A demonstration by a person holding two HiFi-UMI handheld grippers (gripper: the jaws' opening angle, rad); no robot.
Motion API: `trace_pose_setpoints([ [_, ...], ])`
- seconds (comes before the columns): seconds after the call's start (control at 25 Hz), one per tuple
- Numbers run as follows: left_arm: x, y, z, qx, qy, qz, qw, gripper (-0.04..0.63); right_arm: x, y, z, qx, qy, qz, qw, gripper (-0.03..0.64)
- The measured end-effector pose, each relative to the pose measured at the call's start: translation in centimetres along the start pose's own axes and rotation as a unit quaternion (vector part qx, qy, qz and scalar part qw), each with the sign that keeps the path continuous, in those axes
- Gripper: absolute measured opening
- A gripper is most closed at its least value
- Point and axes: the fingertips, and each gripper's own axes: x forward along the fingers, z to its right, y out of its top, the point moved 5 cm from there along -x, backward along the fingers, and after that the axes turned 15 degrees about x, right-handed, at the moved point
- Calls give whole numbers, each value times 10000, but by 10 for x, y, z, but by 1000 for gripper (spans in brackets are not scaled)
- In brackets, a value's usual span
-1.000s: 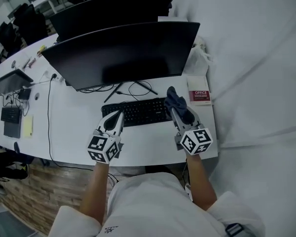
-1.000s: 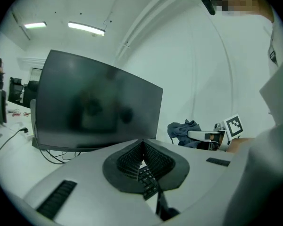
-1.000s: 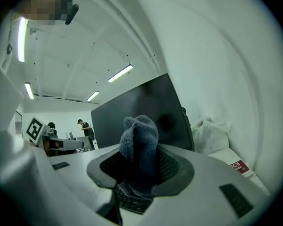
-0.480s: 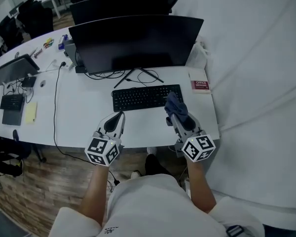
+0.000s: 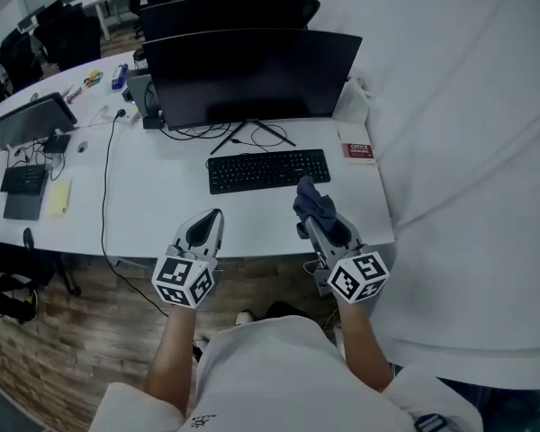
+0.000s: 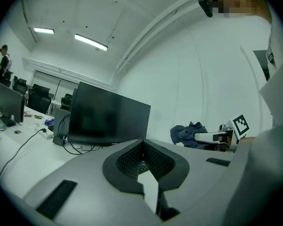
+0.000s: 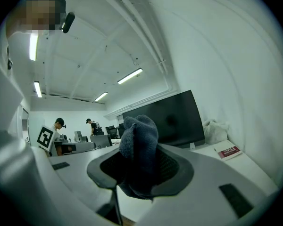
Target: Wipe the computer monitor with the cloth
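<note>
The right gripper (image 5: 306,220) pinches the cloth (image 5: 313,200), well short of the monitor (image 5: 252,75); the left gripper (image 5: 214,216) is pressed together, empty; wiping seems not yet begun

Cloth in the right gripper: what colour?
Plain dark blue-grey cloth, no pattern. Shows best in the right gripper view, bunched between its jaws.

text: "OFFICE" is showing in white on a red band | on: booklet (image 5: 357,149) lying on the desk (image 5: 162,207), right of the keyboard (image 5: 268,169) | smaller print beneath: staying unreadable
</note>
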Motion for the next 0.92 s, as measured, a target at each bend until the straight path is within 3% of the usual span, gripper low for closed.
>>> trace_pose_setpoints([
  [0.32,-2,6,15,-64,250,-37,9997,6,-12,15,5,-124,183,-109,9997,153],
  [0.92,15,11,41,-51,210,-56,9998,6,-28,19,19,-53,225,-225,9995,152],
])
